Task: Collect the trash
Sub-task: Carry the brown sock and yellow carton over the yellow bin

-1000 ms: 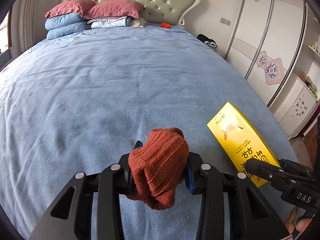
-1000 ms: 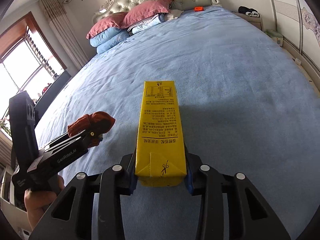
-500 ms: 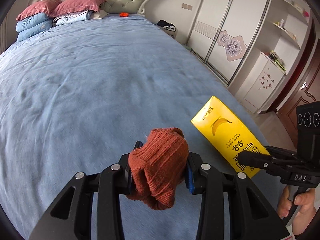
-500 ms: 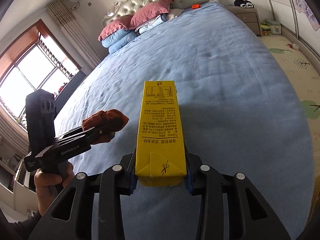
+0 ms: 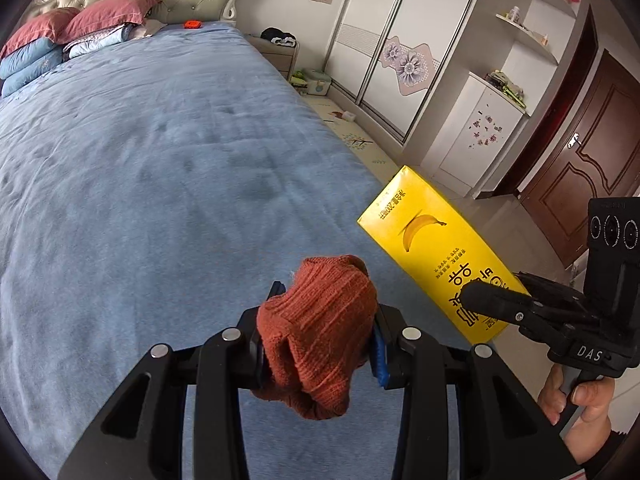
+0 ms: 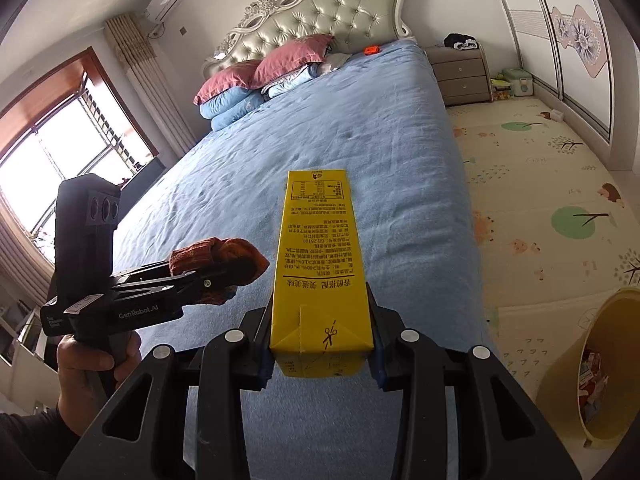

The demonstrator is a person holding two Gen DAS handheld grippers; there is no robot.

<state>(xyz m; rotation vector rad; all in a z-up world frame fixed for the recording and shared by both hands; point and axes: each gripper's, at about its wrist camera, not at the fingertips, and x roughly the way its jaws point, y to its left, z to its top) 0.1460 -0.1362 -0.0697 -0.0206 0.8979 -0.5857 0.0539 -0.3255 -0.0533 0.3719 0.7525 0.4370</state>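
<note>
My left gripper (image 5: 318,344) is clamped on a bunched rust-red knitted sock (image 5: 320,332), which fills the gap between the two fingers and droops below them. My right gripper (image 6: 322,344) is squeezed onto the folded end of a yellow carton (image 6: 318,264), the fingers pressing its two side faces while the long printed side runs straight away from me toward twelve o'clock. In the left wrist view that carton (image 5: 436,252) sits at about three o'clock, showing a banana picture, with the right gripper (image 5: 496,304) gripping its near end and my hand (image 5: 576,400) on the handle below. In the right wrist view the left gripper (image 6: 224,276) comes in from nine o'clock with the sock (image 6: 220,264) at its tips, just beside the carton but apart from it, and my other hand (image 6: 92,360) wrapped around its grip. Both loads hang above the foot end of the blue bed (image 6: 320,128), clear of the cover. At the far end are red and blue pillows (image 6: 264,76) against the tufted headboard (image 6: 320,12), and a small orange thing (image 6: 371,50) lies near them; I can't make out what it is. At four o'clock in the right wrist view a yellow bin (image 6: 576,368) stands on the patterned play mat (image 6: 540,184), with what looks like wrappers inside.
</note>
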